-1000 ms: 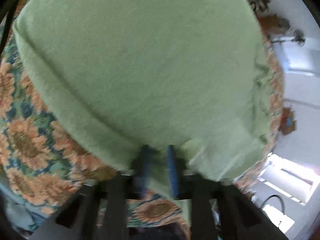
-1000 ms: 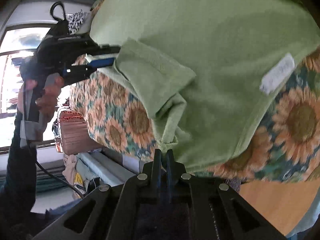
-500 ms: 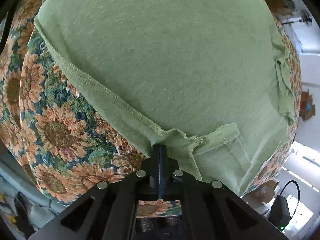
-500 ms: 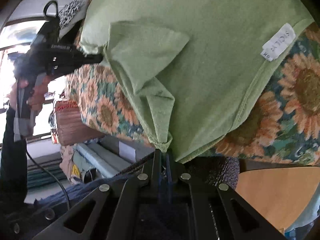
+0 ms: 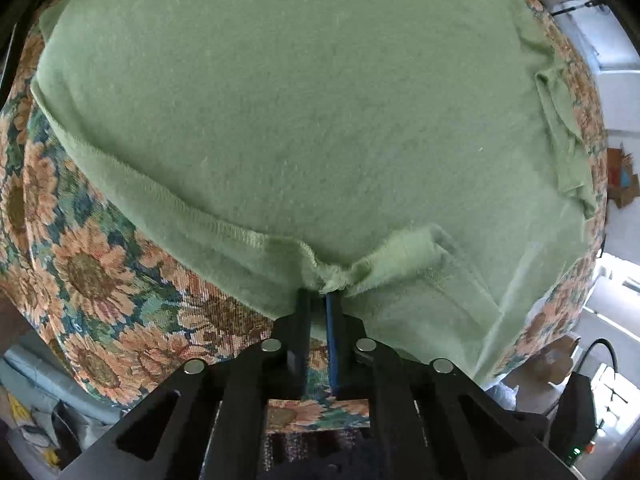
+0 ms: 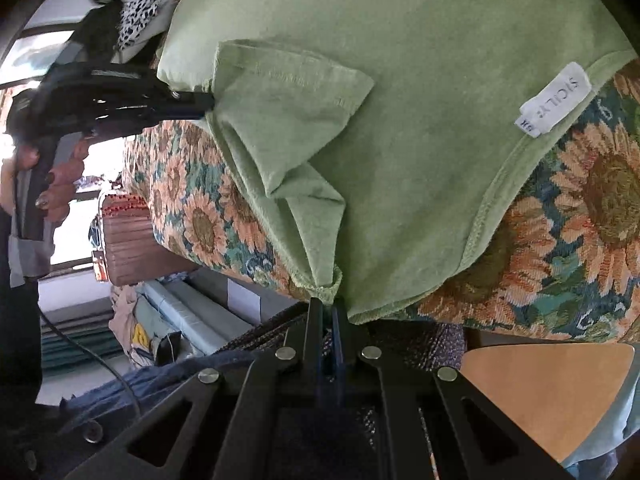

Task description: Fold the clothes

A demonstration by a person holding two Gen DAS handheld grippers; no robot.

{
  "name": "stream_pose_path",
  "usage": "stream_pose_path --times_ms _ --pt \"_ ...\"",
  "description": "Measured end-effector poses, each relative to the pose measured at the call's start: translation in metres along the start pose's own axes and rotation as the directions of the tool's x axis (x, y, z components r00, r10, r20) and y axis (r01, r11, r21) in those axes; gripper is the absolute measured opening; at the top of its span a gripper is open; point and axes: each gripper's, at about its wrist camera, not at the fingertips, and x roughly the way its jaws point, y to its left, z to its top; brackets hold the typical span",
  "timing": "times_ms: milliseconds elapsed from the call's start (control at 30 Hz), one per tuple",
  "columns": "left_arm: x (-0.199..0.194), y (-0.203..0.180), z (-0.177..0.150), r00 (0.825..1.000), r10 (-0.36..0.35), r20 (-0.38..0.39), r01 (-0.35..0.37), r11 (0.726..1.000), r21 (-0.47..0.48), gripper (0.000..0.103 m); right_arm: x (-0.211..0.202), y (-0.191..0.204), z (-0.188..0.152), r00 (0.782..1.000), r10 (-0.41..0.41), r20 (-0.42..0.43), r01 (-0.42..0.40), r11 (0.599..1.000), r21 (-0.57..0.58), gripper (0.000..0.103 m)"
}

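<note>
A green shirt lies spread over a sunflower cloth, filling most of both views. In the left wrist view the left gripper sits at lower centre, jaws clenched on a bunched bit of the shirt's edge where the hem meets a turned-over corner — a pinch on a corner, likely so the fabric can be lifted and carried as a flap.

In the right wrist view the right gripper is also clamped, at lower centre, on the tip of the sleeve, which folds inward over the body of the shirt. The collar label shows at upper right, so this is the neck end. At upper left of that view the other gripper, held in a hand, bites the shirt's far edge.

With both ends pinched, the shirt seems set for a side fold; the fold itself looks barely begun.
</note>
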Motion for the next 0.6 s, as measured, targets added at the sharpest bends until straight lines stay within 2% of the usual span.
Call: stream_pose_path --times_ms 67,167,233,267,300,333,367,400,533,600 --pt "-0.001 0.003 -0.004 1.000 0.027 -0.007 -0.027 0.999 0.019 0.004 0.006 0.001 -0.003 1.000 -0.014 -0.020 0.014 1.000 -0.018 0.005" --pt "-0.001 0.010 -0.005 1.000 0.010 -0.015 -0.009 1.000 0.029 0.003 0.019 -0.002 -0.009 0.997 -0.033 -0.065 0.032 0.999 -0.025 0.005" --pt "-0.004 0.017 -0.003 0.999 -0.049 -0.025 0.049 0.999 0.002 0.004 0.013 -0.001 -0.007 0.999 -0.008 -0.051 0.007 1.000 -0.025 0.007" --pt "-0.011 0.028 0.000 0.996 -0.084 -0.019 0.084 0.996 -0.011 0.005 0.008 0.000 -0.006 0.999 0.012 -0.035 -0.013 1.000 -0.025 0.012" --pt "-0.018 0.040 0.005 0.993 -0.120 -0.012 0.120 0.992 -0.024 0.014 0.002 0.001 -0.004 0.999 0.032 -0.018 -0.033 0.999 -0.025 0.016" --pt "-0.024 0.043 0.006 0.991 -0.137 0.003 0.137 0.990 -0.024 0.029 -0.005 0.002 -0.002 0.999 0.053 0.000 -0.053 0.998 -0.026 0.023" --pt "-0.029 0.043 0.007 0.990 -0.139 0.016 0.140 0.990 -0.017 0.037 -0.016 0.003 0.003 0.997 0.068 0.026 -0.068 0.997 -0.028 0.030" --pt "-0.035 0.042 0.009 0.991 -0.130 0.037 0.130 0.992 -0.001 0.047 -0.026 0.002 0.009 0.996 0.066 0.057 -0.065 0.998 -0.027 0.031" --pt "-0.046 0.030 0.017 0.995 -0.042 0.093 0.033 0.995 0.093 0.048 -0.047 -0.012 0.042 0.987 0.024 0.160 -0.030 0.999 0.034 0.033" --pt "-0.043 0.018 0.019 0.994 0.012 0.113 -0.032 0.984 0.176 0.048 -0.048 -0.020 0.058 0.983 0.029 0.181 -0.043 0.997 0.072 0.035"
